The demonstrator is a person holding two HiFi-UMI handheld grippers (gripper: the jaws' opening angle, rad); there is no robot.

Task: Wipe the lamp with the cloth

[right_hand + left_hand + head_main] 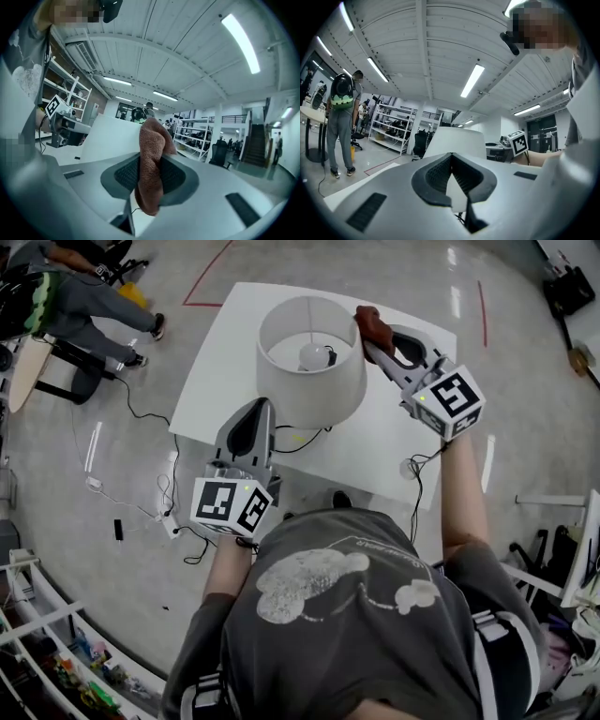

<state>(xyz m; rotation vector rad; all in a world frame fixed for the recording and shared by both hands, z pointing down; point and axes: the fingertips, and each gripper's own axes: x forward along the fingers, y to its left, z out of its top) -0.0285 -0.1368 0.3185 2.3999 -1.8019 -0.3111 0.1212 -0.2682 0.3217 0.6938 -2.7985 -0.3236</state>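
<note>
Grips the brown cloth [371, 324] in the right gripper [377, 343], at the rim of the upright lamp [314, 381] just to its left. Holds the left gripper [262, 412] closed and empty, lamp straight ahead. Probably calls for pressing the cloth leftward.

**Cloth held at the lamp's rim**

A lamp [319, 395] with a white shade is seen on a white table [375, 442], and its bulb [314, 355] is visible inside the shade. A brown cloth [372, 324] is gripped in the jaws of the right gripper [377, 345] and is held at the shade's upper right rim. The left gripper [262, 411] is held just beside the shade's lower left wall. A black cable [305, 444] is seen on the table below the shade.
</note>
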